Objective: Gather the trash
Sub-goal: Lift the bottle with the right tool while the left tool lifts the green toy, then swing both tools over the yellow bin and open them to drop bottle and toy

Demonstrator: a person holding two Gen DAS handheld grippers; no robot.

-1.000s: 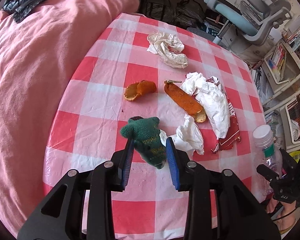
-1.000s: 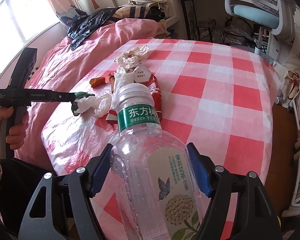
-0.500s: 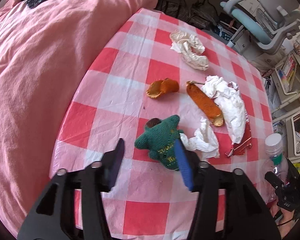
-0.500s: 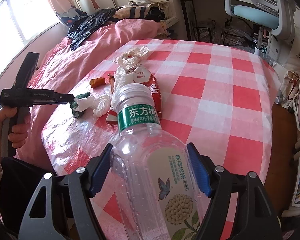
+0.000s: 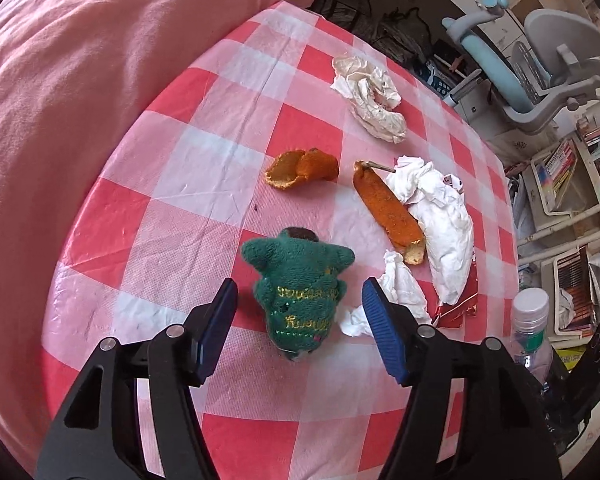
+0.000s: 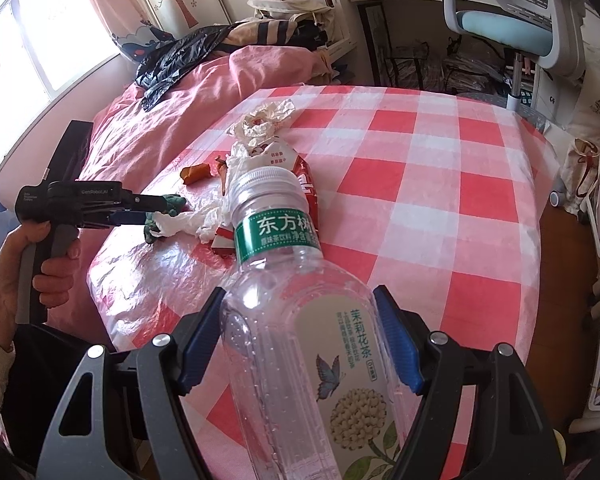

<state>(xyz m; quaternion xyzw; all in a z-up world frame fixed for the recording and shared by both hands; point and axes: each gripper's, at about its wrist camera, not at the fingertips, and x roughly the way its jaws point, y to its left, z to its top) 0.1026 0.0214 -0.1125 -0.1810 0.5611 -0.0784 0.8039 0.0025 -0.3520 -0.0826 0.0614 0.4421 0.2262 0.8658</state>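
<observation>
Left tongs (image 5: 298, 312) stood parted, jaws just opened, pads clear on both sides of the green knitted toy (image 5: 298, 290), which lay loose on the checked bench (image 5: 204, 184) directly between and just ahead of the tips, long axis running along the line of the tongs. Trash spread beyond and to the right in the left wrist view: small crumpled tissue (image 5: 400, 292) just beside the toy, nearly touching the right pad; long orange peel (image 5: 388, 208) lying diagonally further out, pressed against the big white tissue (image 5: 444, 224); curled peel (image 5: 300, 166) apart to its left; crumpled paper (image 5: 370, 98) farthest off. Left hand (image 6: 28, 264) clearly nearer to all of it. Right tongs (image 6: 300, 340) clamped on the clear plastic bottle (image 6: 300, 320), held off the near edge. Red wrapper (image 5: 458, 306) mostly buried under tissue, shape hard to judge. Bottle blocked much of the right wrist view, its base cut off. No bin or bag for the trash anywhere in sight.
</observation>
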